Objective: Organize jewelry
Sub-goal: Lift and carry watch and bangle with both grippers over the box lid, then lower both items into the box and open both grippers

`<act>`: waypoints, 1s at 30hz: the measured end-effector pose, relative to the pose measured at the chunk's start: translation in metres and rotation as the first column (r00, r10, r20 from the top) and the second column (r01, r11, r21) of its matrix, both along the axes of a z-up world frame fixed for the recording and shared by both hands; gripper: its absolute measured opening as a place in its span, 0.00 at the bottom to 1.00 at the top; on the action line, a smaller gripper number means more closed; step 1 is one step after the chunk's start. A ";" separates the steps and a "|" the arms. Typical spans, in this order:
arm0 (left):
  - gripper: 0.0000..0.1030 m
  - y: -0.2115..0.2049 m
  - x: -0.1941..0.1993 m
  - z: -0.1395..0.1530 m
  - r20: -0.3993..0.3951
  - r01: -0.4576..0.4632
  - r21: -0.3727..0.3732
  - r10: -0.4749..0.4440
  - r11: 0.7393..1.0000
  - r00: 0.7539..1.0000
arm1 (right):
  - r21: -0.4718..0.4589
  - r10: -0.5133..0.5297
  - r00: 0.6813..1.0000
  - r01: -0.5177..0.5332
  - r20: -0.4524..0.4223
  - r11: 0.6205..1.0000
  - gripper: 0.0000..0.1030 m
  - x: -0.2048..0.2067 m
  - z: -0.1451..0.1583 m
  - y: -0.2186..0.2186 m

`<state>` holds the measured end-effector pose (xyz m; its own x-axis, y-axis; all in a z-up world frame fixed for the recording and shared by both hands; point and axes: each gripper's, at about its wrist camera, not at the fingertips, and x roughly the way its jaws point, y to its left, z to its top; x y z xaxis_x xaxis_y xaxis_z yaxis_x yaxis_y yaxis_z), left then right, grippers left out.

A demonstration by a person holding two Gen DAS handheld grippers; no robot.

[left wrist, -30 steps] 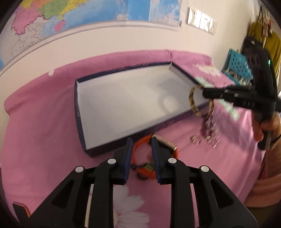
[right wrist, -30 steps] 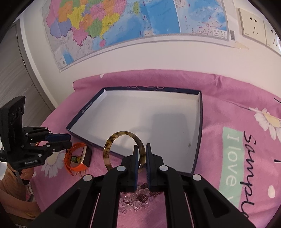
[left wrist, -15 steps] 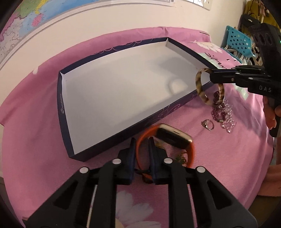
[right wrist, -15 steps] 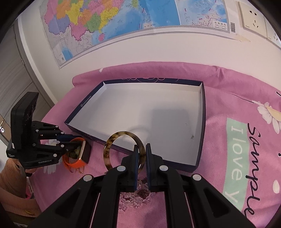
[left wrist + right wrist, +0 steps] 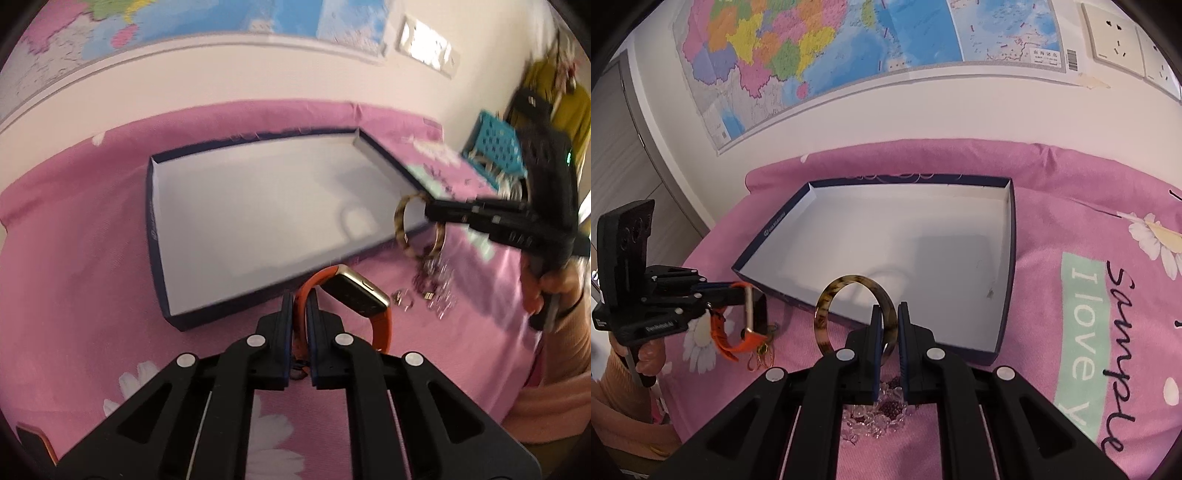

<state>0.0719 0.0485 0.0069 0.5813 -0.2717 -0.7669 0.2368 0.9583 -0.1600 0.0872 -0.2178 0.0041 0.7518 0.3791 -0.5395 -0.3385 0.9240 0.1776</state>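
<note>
1. Left gripper (image 5: 300, 301): jaws have just closed, pinching the strap of the orange-banded watch with a gold case (image 5: 356, 295), lifted off the pink floral cloth (image 5: 74, 280), judged ready to carry.
2. Right gripper (image 5: 887, 314): clamped on the rim of the tortoiseshell bangle (image 5: 855, 314), held upright just before the near wall.
3. Shallow navy, white-lined box (image 5: 1010, 266): lies beyond both, nothing in it, the likely destination.
4. Clear bead cluster (image 5: 875, 417): unsorted beneath the right gripper.

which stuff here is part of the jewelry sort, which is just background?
Job:
- orange watch, in left tongs
- tortoiseshell bangle, in right tongs
- blue box, nothing in it
- crystal bracelet, ring, gold earrings on the pink cloth

Background:
- wall map
- sockets
- blue basket
</note>
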 end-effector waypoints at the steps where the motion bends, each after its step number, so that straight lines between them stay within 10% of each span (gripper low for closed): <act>1: 0.07 0.004 0.002 0.005 0.012 -0.021 -0.013 0.021 1.000 1.000 | -0.001 -0.002 1.000 0.002 0.004 1.000 0.07 0.001 0.002 0.000; 30: 0.08 0.020 0.161 -0.012 -0.119 -0.316 -0.114 0.303 0.942 0.946 | -0.037 -0.072 0.990 0.068 -0.122 0.997 0.07 0.159 0.015 0.007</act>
<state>0.2324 0.0685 -0.0050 0.5762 -0.1911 -0.7947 -0.0913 0.9512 -0.2949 0.2464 -0.2106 0.0193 0.7031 0.3085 -0.6407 -0.2507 0.9507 0.1827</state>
